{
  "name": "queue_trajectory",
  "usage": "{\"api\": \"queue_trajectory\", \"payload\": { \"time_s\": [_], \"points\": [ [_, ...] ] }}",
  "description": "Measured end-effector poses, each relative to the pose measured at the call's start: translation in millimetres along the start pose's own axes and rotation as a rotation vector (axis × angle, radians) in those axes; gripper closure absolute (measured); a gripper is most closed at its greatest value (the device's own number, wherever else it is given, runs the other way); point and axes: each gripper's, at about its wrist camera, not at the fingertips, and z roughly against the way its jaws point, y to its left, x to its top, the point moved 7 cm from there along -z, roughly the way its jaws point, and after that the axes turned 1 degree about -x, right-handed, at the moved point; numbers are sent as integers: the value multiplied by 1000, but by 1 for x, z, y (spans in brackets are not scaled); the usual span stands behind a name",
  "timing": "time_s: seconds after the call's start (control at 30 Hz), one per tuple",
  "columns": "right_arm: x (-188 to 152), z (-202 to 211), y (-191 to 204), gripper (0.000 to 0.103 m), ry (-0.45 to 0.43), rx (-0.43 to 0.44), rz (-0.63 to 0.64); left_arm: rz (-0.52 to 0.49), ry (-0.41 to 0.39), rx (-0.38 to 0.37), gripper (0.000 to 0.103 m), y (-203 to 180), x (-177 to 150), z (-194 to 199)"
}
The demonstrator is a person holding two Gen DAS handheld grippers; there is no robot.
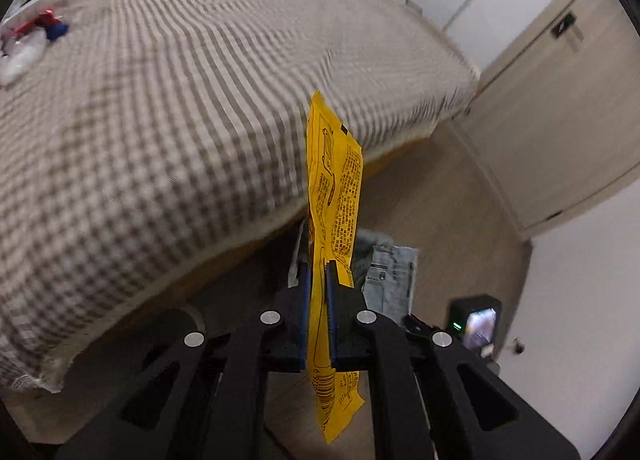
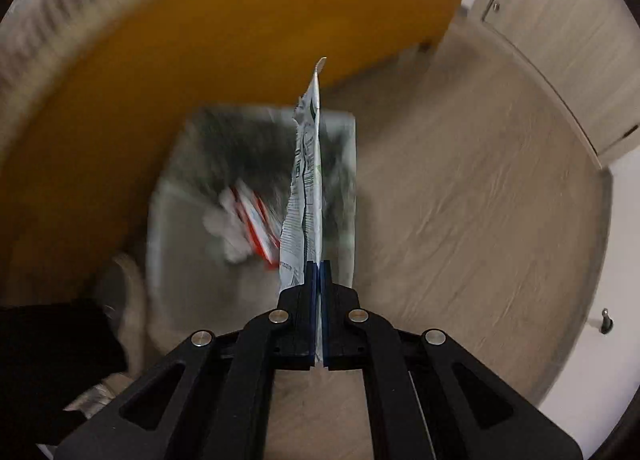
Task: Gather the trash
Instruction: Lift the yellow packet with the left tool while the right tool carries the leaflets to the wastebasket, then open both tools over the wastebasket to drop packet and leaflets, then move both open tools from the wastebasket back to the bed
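Note:
My left gripper (image 1: 319,272) is shut on a yellow wrapper (image 1: 334,196) that stands upright between the pads, beside the bed's edge. My right gripper (image 2: 319,266) is shut on a white printed wrapper (image 2: 306,184), held edge-on above a grey trash bin (image 2: 192,188) on the floor. The bin holds white and red-striped trash (image 2: 250,220). The white wrapper (image 1: 390,276) also shows in the left wrist view, low and to the right. More loose trash, clear plastic with red and blue bits (image 1: 36,32), lies on the bed at far left.
A bed with a checked cover (image 1: 180,108) fills the left. Its orange-brown side panel (image 2: 200,44) stands behind the bin. Wood-look floor (image 2: 460,200) lies to the right, with cupboard doors (image 1: 560,120) beyond. A dark shoe (image 2: 116,292) sits left of the bin.

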Motion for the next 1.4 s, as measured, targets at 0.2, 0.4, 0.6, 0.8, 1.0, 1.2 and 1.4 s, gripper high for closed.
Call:
{"api": "queue_trajectory", "payload": {
  "time_s": [0.2, 0.4, 0.6, 0.8, 1.0, 1.2, 1.4],
  "points": [
    [-4, -58, 8, 88, 133, -125, 90, -10, 116, 53, 99, -12, -20, -70],
    [3, -33, -24, 39, -5, -96, -34, -67, 207, 110, 98, -28, -34, -112],
    [-6, -1, -68, 39, -90, 6, -241, -67, 310, 132, 98, -42, -43, -167],
    [-13, 21, -87, 39, -138, 48, -313, -110, 422, 117, 26, -58, -63, -258],
    [-18, 17, -78, 39, -115, 74, -285, -40, 441, 126, 25, -47, -76, -269],
    [-22, 16, -66, 39, -92, 91, -271, -28, 363, 187, 25, -37, -67, -243],
    [-15, 39, -61, 39, -121, 80, -244, -50, 323, 153, 25, -48, -68, -212]
  ]
}}
